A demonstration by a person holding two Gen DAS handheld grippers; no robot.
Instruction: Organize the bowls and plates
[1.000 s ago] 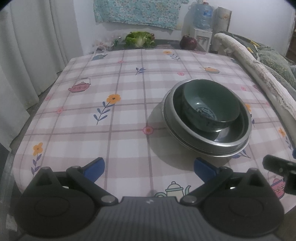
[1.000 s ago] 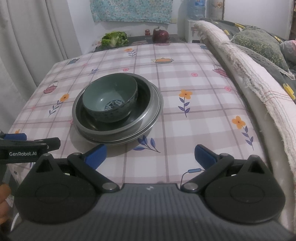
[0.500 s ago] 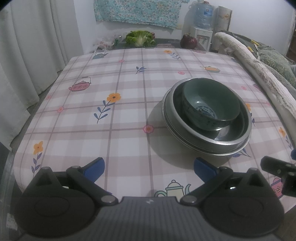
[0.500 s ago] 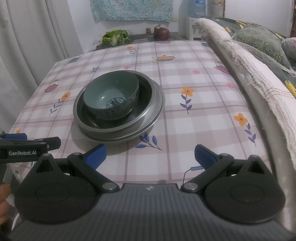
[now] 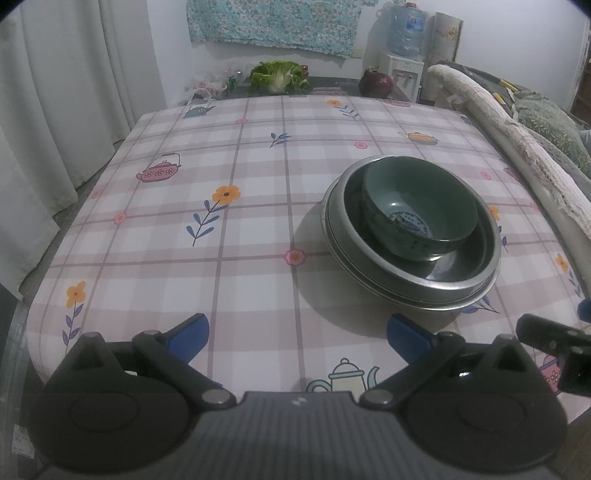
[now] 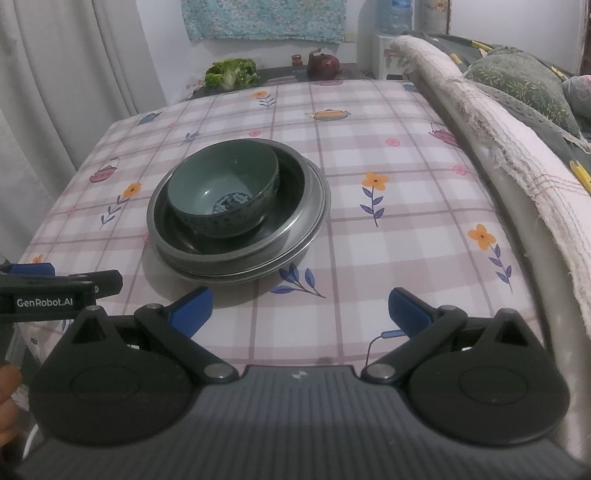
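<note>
Before you lies a checked tablecloth (image 5: 258, 221) printed with flowers and teapots; at its far edge you have a leafy green vegetable (image 5: 279, 75) and, to its right, a dark red teapot (image 5: 375, 83); a floral cloth (image 5: 273, 20) hangs on the far wall; white curtains (image 5: 66, 92) fall at your left; a water dispenser (image 5: 404, 55) stands far right; fringed bedding (image 6: 498, 122) runs along the right side.

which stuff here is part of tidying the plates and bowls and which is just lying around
Part of the job:
- green bowl, sitting in the dark plate
- dark plate, nested in the metal plates
- metal plates, stacked on the table
- left claw and right claw, both open and empty

Just lying about:
- lettuce
- dark teapot
- water dispenser
</note>
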